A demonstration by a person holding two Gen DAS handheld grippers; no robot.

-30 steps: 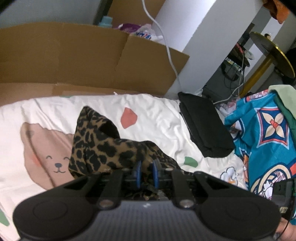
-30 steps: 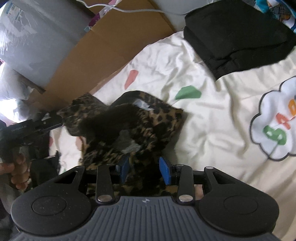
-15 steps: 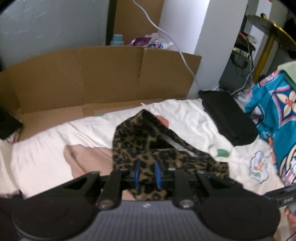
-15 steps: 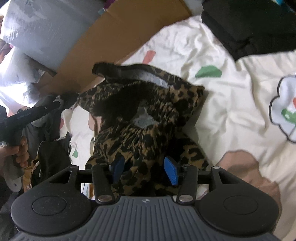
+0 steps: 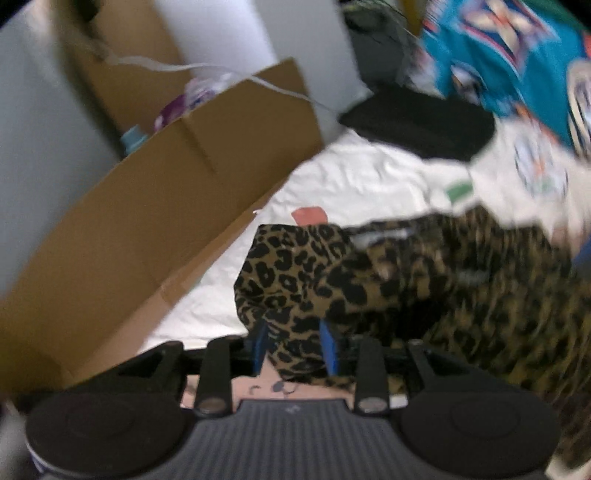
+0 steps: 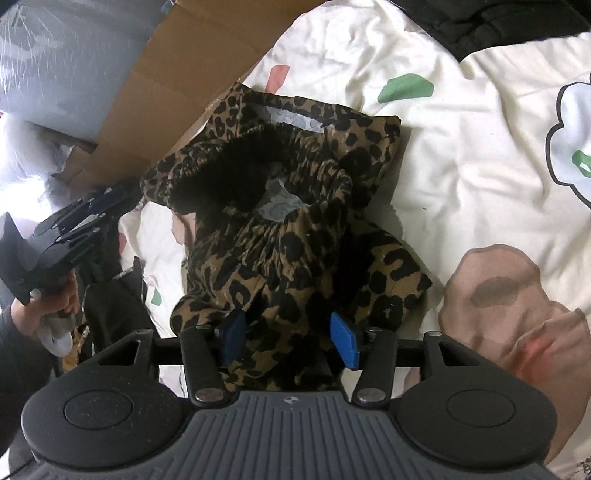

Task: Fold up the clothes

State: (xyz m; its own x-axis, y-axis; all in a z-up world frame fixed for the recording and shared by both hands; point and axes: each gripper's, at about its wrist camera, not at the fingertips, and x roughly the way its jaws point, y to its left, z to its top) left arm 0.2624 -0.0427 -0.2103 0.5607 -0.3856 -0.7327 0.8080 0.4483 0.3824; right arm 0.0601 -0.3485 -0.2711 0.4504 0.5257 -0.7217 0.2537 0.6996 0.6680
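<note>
My left gripper, my right gripper: jaws just opening, leopard-print garment between pads, bunched on cartoon-print bedsheet.

- Your left wrist view smears the leopard-print garment and the teal cloth.
- The black garment is cut off by the top edge.
- Your left gripper shows only partly; its jaws stay unreadable there.

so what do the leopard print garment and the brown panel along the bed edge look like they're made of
Leopard print garment: soft woven or knit cloth, matte, going by its gathered elastic band and limp folds. Brown panel: likely corrugated cardboard, dull, with straight fold creases.
</note>
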